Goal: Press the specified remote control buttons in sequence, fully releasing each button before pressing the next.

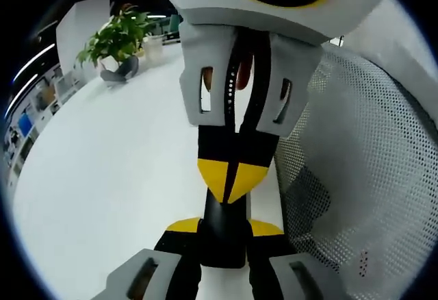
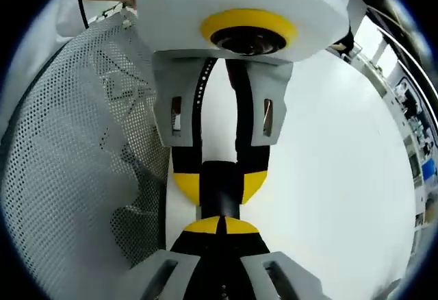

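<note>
Both grippers met nose to nose over a black remote

The left gripper (image 1: pixel 224 235) clamped the remote (image 1: pixel 224 235) above the white table (image 1: pixel 102 197); the right gripper (image 2: pixel 220 226) had its tips closed against the remote's opposite end. Progress through the button sequence couldn't be judged.

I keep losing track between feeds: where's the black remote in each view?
Left gripper view: black remote, bottom centre, between that view's own jaws.
Right gripper view: centre, between the facing jaws' yellow tips.
Shared landmark: white perforated mesh panel, right side in the former, left in the latter.
</note>
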Demonstrator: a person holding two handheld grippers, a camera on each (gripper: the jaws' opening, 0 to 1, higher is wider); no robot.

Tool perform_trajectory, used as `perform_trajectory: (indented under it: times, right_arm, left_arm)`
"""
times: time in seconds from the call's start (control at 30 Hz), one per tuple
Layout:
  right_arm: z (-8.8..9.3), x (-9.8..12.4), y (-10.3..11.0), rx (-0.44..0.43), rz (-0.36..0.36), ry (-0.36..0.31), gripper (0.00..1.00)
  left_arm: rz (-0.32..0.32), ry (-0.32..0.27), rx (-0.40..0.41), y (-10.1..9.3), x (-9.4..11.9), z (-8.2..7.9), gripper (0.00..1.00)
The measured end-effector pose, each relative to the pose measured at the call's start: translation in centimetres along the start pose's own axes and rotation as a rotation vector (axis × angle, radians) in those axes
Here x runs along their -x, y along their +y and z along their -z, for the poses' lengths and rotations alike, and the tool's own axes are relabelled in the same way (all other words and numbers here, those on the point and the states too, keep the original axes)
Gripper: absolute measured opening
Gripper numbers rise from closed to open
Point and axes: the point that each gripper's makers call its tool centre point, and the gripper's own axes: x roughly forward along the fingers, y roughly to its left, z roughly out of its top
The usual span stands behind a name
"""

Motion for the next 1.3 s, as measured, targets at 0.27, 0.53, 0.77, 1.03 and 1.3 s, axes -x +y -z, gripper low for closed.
perform_trajectory:
  times: [0.27, 0.53, 0.77, 1.03, 1.3]
  right_arm:
    - [0.6, 0.7, -0.2, -0.101, 0.014, -0.098, 0.1]
    - [1.6, 1.1, -0.3, -0.102, 0.024, -0.102, 0.24]
    - [2.8, 1.2, -0.4, -0.092, 0.023, -0.08, 0.29]
    - [4.6, 1.3, 0.1, -0.061, 0.006, -0.04, 0.33]
    - [4.9, 1.1, 0.2, -0.059, 0.011, -0.045, 0.32]
  left_arm:
    - [-0.003, 0.005, 0.002, 0.0, 0.0, 0.0, 0.24]
    - [-0.005, 0.016, 0.002, 0.0, 0.0, 0.0, 0.24]
    - [-0.008, 0.018, 0.007, 0.0, 0.0, 0.0, 0.24]
    - [-0.007, 0.021, 0.004, 0.0, 0.0, 0.0, 0.24]
    - [-0.007, 0.018, 0.009, 0.0, 0.0, 0.0, 0.24]
